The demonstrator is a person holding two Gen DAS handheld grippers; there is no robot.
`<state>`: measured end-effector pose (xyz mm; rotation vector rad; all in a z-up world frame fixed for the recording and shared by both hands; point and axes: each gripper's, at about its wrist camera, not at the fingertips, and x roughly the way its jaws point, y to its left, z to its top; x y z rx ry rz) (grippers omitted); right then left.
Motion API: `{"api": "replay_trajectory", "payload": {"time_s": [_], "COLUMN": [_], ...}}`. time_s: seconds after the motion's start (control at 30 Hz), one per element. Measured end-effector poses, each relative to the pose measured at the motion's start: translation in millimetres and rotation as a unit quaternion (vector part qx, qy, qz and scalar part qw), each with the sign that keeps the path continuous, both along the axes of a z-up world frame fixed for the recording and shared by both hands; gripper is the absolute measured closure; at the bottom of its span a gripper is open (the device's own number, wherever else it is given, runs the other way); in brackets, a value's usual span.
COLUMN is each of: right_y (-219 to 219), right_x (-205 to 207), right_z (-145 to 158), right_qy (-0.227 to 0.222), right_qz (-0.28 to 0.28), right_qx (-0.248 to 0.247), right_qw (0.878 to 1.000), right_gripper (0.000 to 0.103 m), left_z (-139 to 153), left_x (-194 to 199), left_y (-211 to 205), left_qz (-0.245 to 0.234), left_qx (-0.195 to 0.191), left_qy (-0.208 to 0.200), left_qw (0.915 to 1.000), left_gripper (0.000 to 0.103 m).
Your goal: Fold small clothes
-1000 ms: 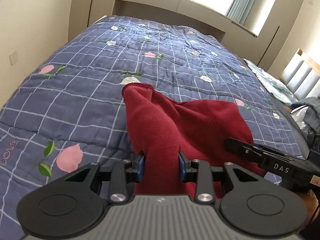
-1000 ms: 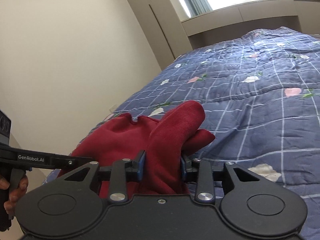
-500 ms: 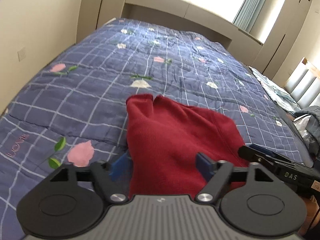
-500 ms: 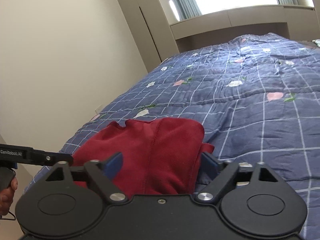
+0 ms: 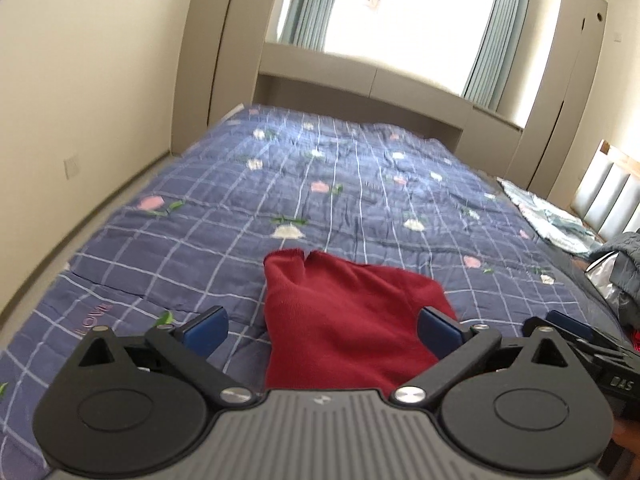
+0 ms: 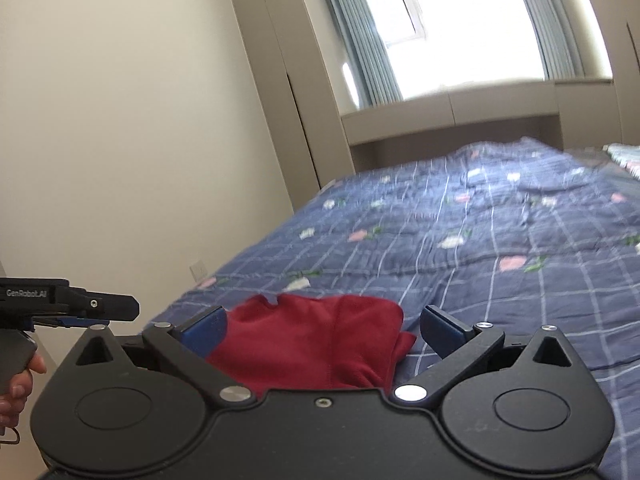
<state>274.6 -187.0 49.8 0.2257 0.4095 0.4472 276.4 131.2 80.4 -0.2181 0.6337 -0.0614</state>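
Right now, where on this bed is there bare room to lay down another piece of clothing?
The blue quilt lies bare from the red garment back to the headboard shelf, and on its wall side. The right edge is crowded: a patterned cloth and a dark pile. Both open grippers frame the garment.

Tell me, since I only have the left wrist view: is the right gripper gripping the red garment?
Observer: No. The right wrist view shows the right gripper with its jaws opening. The red garment lies between them on the quilt, and neither pad presses on it.
Operator: What about the garment's right edge?
Observer: A small flap pokes out there, beyond the main fold.
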Motion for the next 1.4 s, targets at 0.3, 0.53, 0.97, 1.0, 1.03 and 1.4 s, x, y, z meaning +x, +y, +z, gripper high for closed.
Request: {"api": "replay_trajectory", "payload": {"time_s": [0.3, 0.53, 0.97, 1.0, 1.03, 1.4], "right_y": [-14.4, -17.3, -15.0, -14.0, -12.5, -10.0], "right_x": [-85.9, -152.1, -239.9, -242.3, -244.6, -268.6], "right_z": [28.4, 29.8, 14.8, 13.9, 11.9, -10.7], "right_qy": [-0.047, -0.067, -0.1, -0.1, -0.1, -0.098], "right_qz": [-0.013, -0.014, -0.016, -0.015, -0.013, -0.022], "right_qx": [-0.013, -0.022, -0.03, -0.032, -0.035, -0.052], "right_qw": [0.999, 0.997, 0.994, 0.994, 0.994, 0.994], "right_gripper": [0.001, 0.001, 0.0, 0.0, 0.0, 0.0], "left_z": [10.2, 3.8, -18.8, -21.0, -24.2, -44.7], "left_x": [-79.4, -137.6, -227.4, -231.5, -235.7, -260.4], "left_y": [-18.1, -28.4, -41.1, -42.1, -42.0, -34.2], "left_qz": [0.009, 0.017, 0.03, 0.035, 0.037, 0.062], "left_qx": [0.019, 0.027, 0.061, 0.066, 0.065, 0.023], "left_qy": [-0.041, -0.064, -0.105, -0.106, -0.106, -0.088], "left_qw": [0.999, 0.9974, 0.9922, 0.9916, 0.9915, 0.9939], "left_gripper": [0.0, 0.0, 0.0, 0.0, 0.0, 0.0]}}
